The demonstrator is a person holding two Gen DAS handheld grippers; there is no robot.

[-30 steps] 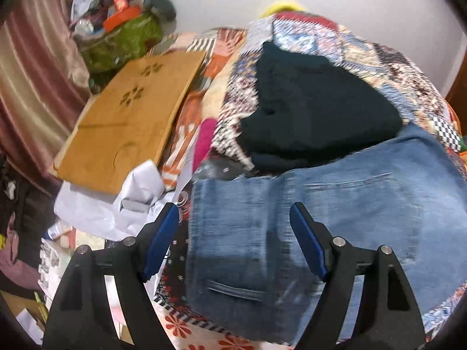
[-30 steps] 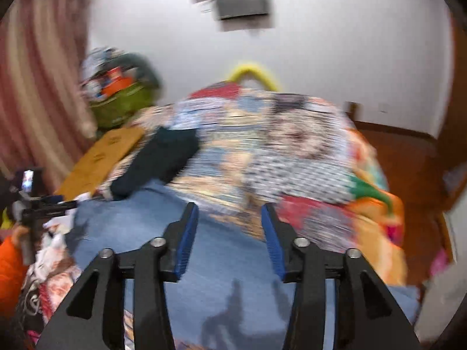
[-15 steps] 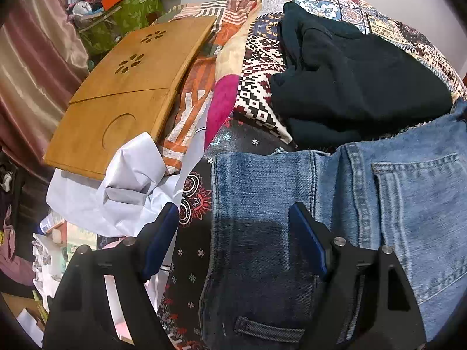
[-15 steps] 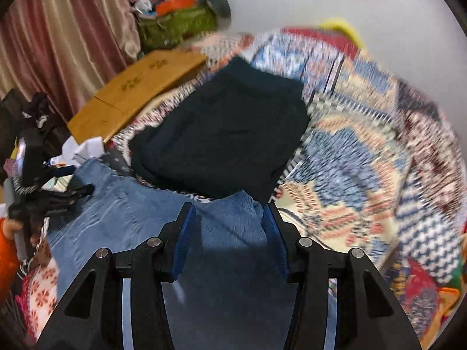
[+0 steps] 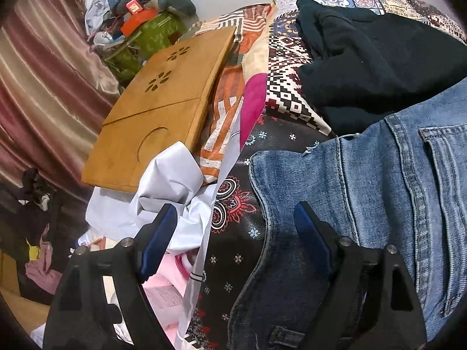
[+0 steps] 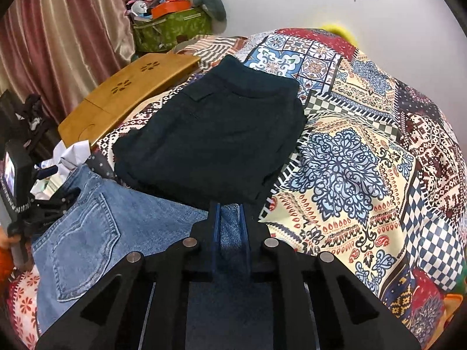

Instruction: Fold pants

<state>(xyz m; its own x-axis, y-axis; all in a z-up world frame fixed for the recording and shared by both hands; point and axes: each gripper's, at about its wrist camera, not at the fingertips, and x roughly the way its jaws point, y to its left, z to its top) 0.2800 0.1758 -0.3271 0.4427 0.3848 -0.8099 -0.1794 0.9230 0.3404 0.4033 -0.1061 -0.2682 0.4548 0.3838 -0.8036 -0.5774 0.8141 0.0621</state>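
A patchwork bedspread (image 6: 364, 151) covers the bed and takes up most of both views; everything else is placed against it. Its far right half, past the dark garment, lies bare of clothing out to the pale wall (image 6: 292, 3). Along its left edge the room closes in: a striped pink curtain (image 6: 58, 29) hangs there, with a green patterned bag (image 6: 172, 29) heaped with clutter at the far corner. A wooden lap desk (image 5: 163, 108) with flower-shaped cutouts lies tilted along that left edge, and crumpled white paper (image 5: 172, 180) lies against its near end.

The blue jeans (image 6: 87, 233) lie across the near part of the bedspread, back pocket facing up, waistband end toward the left edge. A folded dark garment (image 6: 210, 137) lies farther in, near the middle of the bedspread, its near edge overlapping the jeans.

No label or writing is legible; a small red box atop the bag carries print too small to read.

The right gripper (image 6: 230, 233) has its blue pads drawn close together, pinching a fold of denim, right at the dark garment's near edge. The left gripper (image 5: 233, 233) stands wide apart over the jeans' left border, one pad above the denim and the other above the white paper, holding nothing.
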